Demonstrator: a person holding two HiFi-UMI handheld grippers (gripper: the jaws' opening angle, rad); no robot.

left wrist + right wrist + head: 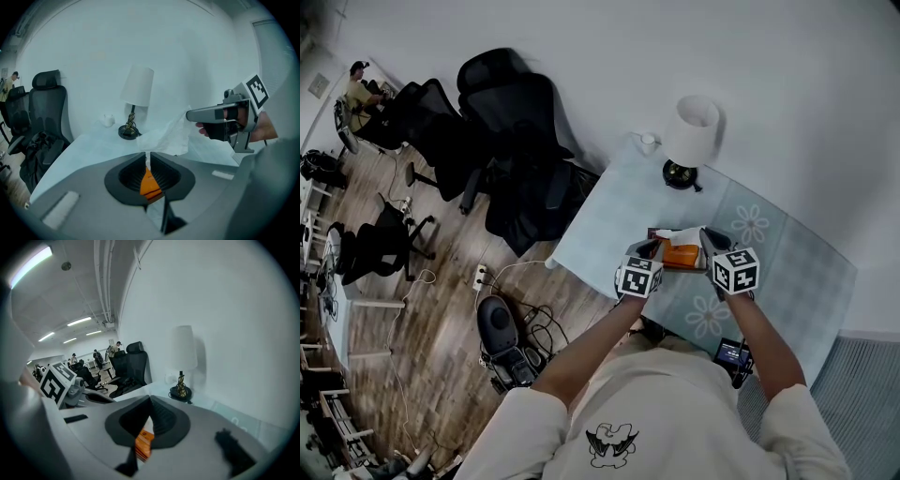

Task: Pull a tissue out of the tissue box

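Tissue (pixel 164 137) clamped in the closed right tool (pixel 189 114); left tool (pixel 148 158), jaws together, by tissue box (pixel 682 254).

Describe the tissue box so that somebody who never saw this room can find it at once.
Look for the table with the pale flowered cloth; a white-shaded lamp stands at its far edge. On the lamp's near side lies the tissue box. It is the only orange thing on the cloth, and a white tissue rises from it.
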